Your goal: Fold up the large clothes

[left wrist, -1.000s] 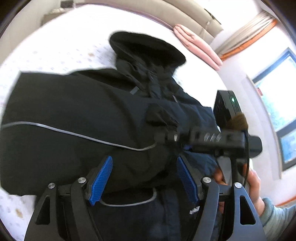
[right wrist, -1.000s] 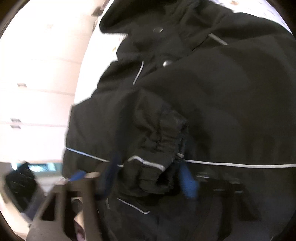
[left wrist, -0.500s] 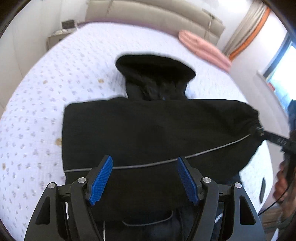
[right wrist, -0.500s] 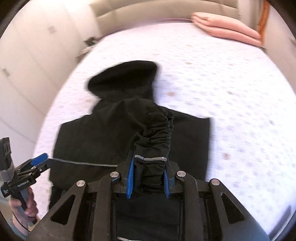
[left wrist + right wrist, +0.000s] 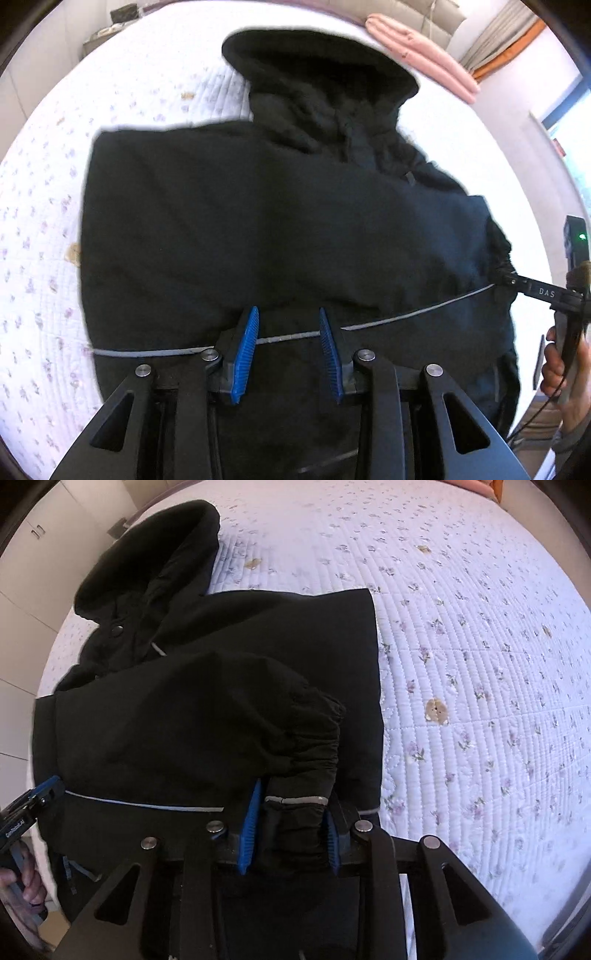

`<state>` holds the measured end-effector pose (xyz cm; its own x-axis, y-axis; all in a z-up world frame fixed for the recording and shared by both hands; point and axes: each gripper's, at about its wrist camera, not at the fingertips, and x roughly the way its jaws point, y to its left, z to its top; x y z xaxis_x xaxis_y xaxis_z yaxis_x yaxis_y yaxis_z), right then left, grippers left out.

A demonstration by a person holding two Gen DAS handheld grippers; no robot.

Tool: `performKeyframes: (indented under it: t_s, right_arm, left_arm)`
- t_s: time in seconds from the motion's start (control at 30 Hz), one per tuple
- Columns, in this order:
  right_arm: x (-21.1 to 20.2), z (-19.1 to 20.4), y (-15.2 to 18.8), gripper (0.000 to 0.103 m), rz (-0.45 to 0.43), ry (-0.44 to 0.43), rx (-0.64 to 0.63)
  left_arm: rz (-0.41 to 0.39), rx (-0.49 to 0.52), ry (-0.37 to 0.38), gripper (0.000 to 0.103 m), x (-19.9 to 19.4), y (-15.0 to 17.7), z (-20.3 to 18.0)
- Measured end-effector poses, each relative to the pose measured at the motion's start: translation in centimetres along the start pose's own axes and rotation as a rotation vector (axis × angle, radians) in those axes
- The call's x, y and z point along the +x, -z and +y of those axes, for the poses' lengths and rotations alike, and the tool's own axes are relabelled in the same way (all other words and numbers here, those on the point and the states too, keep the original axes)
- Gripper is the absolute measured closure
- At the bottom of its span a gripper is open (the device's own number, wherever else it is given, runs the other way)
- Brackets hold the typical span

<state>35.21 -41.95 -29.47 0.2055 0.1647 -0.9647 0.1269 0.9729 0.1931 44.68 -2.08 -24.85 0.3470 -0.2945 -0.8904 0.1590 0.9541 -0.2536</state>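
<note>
A black hooded jacket (image 5: 258, 221) lies on the bed, its hood (image 5: 314, 66) at the far end. My left gripper (image 5: 290, 349) sits low on the body at the grey reflective stripe (image 5: 406, 314). Its jaws are closing, and fabric and stripe fill the gap between the pads. In the right wrist view the jacket (image 5: 184, 720) has one sleeve laid across its body. My right gripper (image 5: 291, 834) is shut on the sleeve cuff (image 5: 295, 812), its jaws easing open. The left wrist view shows the right gripper (image 5: 517, 282) at the jacket's right edge.
The bed (image 5: 480, 664) has a white quilt with small flowers. Pink pillows (image 5: 424, 62) lie by the headboard. A nightstand (image 5: 118, 18) stands at the far left corner. White cupboards (image 5: 29, 535) line one side. A person's hand (image 5: 561, 369) holds the right gripper's handle.
The right gripper carried the sleeve cuff from the jacket's middle across to its side. The left gripper sank toward the jacket and its jaws narrowed onto the striped fabric.
</note>
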Motion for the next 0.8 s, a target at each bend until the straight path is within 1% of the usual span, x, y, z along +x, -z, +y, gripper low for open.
performKeyframes:
  t_s: [0.03,0.07,0.13,0.17,0.23,0.3,0.33,0.37,0.43,0.47,0.5,0.53,0.67,0.73,0.8]
  right_arm:
    - [-1.1,-0.1,-0.1,0.059,-0.003,-0.017,0.011]
    - [-2.6,0.1,-0.1,0.051,-0.029,-0.016,0.013]
    - [-4.6,1.0,-0.4,0.044,-0.093,-0.016,-0.004]
    - [-5.6,1.9,-0.6,0.044,-0.125,-0.029,-0.016]
    - [-5.7,4.1,-1.0,0.044,-0.127,-0.060,-0.040]
    - [-4.1,6.4,-1.5,0.044,-0.106,-0.045,-0.081]
    - [-2.7,7.7,-1.6,0.045,-0.089,-0.007,-0.112]
    - [-0.9,8.8,-1.6,0.047,-0.062,0.044,-0.143]
    - [2.4,9.1,-1.4,0.049,0.024,0.133,-0.147]
    - [3.9,8.7,-1.2,0.049,0.068,0.146,-0.131]
    - [4.8,8.2,-1.1,0.049,0.069,0.134,-0.106]
    - [4.8,8.1,-1.1,0.049,0.061,0.134,-0.098]
    - [5.1,7.9,-1.7,0.049,0.083,0.157,-0.061]
    - [5.1,7.7,-2.0,0.049,0.097,0.161,-0.050]
    - [4.7,7.8,-2.6,0.049,0.110,0.149,-0.036]
  left_arm:
    - [-0.015,0.003,-0.001,0.064,-0.8,0.0,-0.3]
    - [-0.040,0.005,0.002,0.055,-2.0,-0.2,-0.5]
    - [-0.086,0.002,0.008,0.043,-3.7,-0.5,-0.6]
    - [-0.099,0.004,0.011,0.042,-4.0,-0.8,-0.7]
    - [-0.100,0.028,-0.006,0.042,-3.6,-1.4,-1.1]
    - [-0.067,0.058,-0.074,0.044,-2.1,-1.9,-1.4]
    - [-0.052,0.065,-0.094,0.051,-1.3,-2.1,-1.4]
    - [-0.036,0.066,-0.093,0.054,-0.3,-2.2,-1.1]
    - [0.028,0.062,-0.110,0.056,1.6,-2.1,-0.1]
    - [0.056,0.064,-0.111,0.056,2.5,-2.0,0.3]
    - [0.066,0.069,-0.103,0.056,3.0,-1.9,0.6]
    - [0.067,0.070,-0.089,0.056,3.1,-1.9,1.0]
    - [0.075,0.068,-0.006,0.056,2.5,-2.4,2.2]
    - [0.067,0.089,0.031,0.056,1.2,-2.5,2.6]
    - [0.040,0.117,0.036,0.056,-0.6,-2.7,3.1]
